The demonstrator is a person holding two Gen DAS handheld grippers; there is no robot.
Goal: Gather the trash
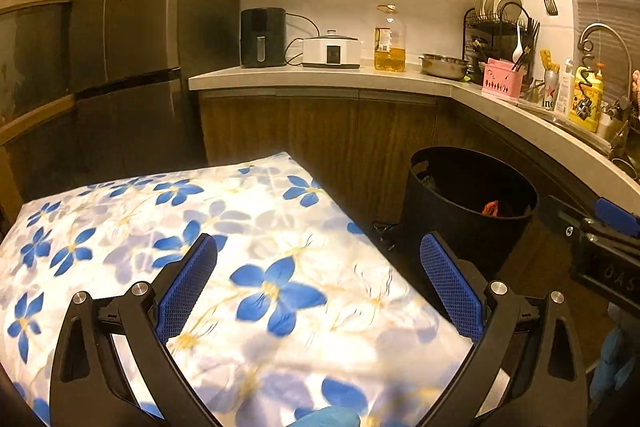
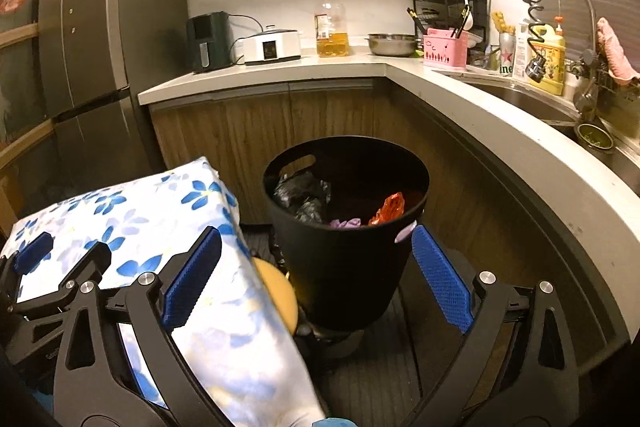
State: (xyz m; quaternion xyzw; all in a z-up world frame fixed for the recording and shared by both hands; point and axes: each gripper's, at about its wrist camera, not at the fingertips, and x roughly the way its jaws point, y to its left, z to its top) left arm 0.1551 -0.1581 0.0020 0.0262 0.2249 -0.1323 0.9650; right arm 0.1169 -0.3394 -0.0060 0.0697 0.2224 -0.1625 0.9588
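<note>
The black trash bin (image 2: 344,227) is a round plastic bucket with a slot handle cut near its rim, and it stands on the floor beside the flower-print tabletop (image 2: 140,211), in front of the wooden kitchen cabinets. Inside it lie a crumpled black plastic bag (image 2: 304,195), a crinkled orange-red wrapper (image 2: 390,209) and a bit of pale purple material (image 2: 346,223), all loose below the rim. The right gripper (image 2: 316,267) is released, its blue pads spread wide on either side of the bin with nothing between them. The left gripper (image 1: 320,267) is likewise released and empty, hovering over the white cloth with blue flowers, with the bin off to its right. From the left wrist view only the orange wrapper shows inside the bin. A yellowish round object (image 2: 276,295) sits just beside the bin's base, at the tabletop's edge.
</note>
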